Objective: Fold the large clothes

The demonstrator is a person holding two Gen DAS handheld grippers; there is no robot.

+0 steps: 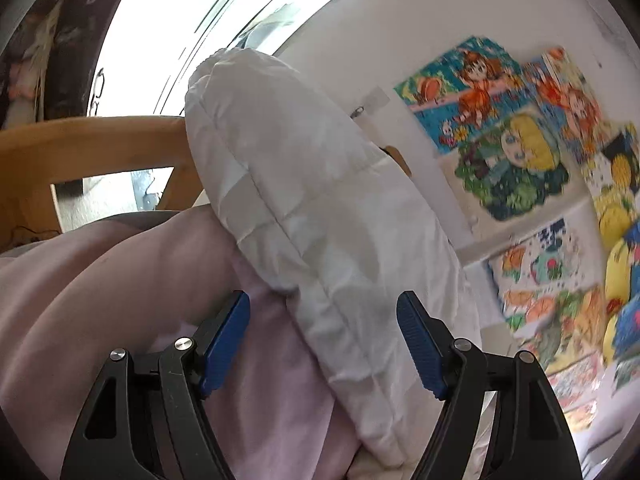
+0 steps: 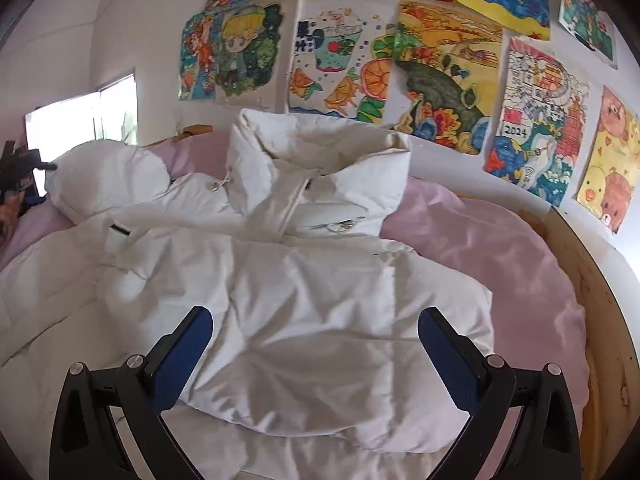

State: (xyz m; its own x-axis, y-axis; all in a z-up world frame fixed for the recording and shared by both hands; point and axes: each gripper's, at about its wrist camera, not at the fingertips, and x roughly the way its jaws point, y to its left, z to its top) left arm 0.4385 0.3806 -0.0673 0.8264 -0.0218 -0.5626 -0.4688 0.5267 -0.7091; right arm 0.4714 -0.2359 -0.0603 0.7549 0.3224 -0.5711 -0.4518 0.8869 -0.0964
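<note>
Just one white jacket (image 2: pixel 280 280) (puffy) — unfolded.

Bright window (image 1: pixel 224 20), white wall (image 2: pixel 132 20) of drawings (image 2: pixel 444 64) (children's, colourful), wooden bed frame (image 2: pixel 600 320).

Left gripper (image 1: pixel 323 344): matte black angular arms with triangular cut-outs at 7 and 5 o'clock, round silver screw heads on the joints, ribbed blue pads (image 1: pixel 226 340) inside; right gripper (image 2: pixel 315 354) built alike, its pads (image 2: pixel 182 356) darker blue

Puffy white jacket (image 2: pixel 280 280) of smooth cloth, pink sheet (image 2: pixel 500 248) soft cloth, bed frame (image 2: pixel 604 320) bare wood
</note>
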